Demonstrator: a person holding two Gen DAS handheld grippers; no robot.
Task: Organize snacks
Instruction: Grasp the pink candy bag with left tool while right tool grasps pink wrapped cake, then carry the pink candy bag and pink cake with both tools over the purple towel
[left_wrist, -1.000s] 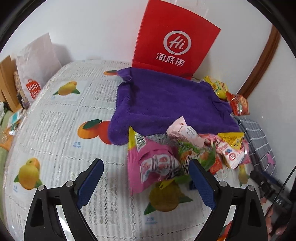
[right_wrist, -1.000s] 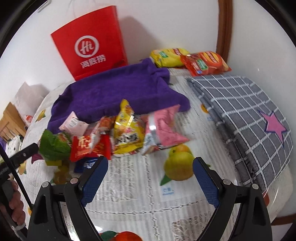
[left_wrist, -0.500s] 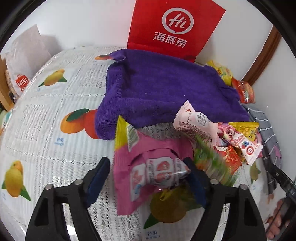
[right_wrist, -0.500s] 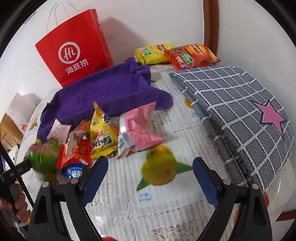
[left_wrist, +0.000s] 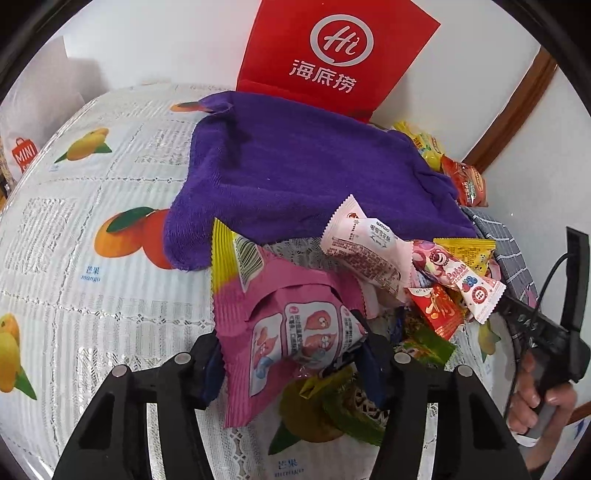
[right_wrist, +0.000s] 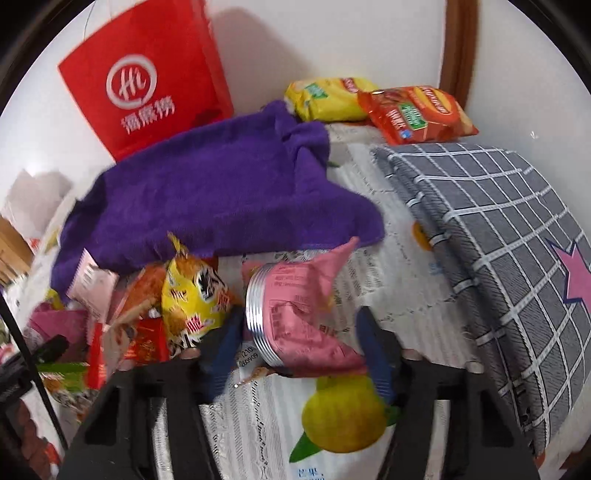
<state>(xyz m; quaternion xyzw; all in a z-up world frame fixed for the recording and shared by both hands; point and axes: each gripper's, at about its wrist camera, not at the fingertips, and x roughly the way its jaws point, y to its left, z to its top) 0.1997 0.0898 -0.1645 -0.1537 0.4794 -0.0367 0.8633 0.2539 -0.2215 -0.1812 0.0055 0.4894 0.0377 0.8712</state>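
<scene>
Your counter (left_wrist: 74, 314) wears a white lace-pattern cloth printed with mangoes. Purple towel (left_wrist: 303, 177) lies spread at the back, its far edge against the red paper bag (left_wrist: 332, 55) standing by the wall. Snack packets (right_wrist: 155, 306) heaped just in front of the towel. Grey checked cushion (right_wrist: 498, 240) lies along the right side. Yellow (right_wrist: 328, 98) and red (right_wrist: 417, 114) chip bags rest in the far corner, touching each other.

Fuzzy purple towel (left_wrist: 306, 177), glossy wrappers (left_wrist: 295, 325)
</scene>
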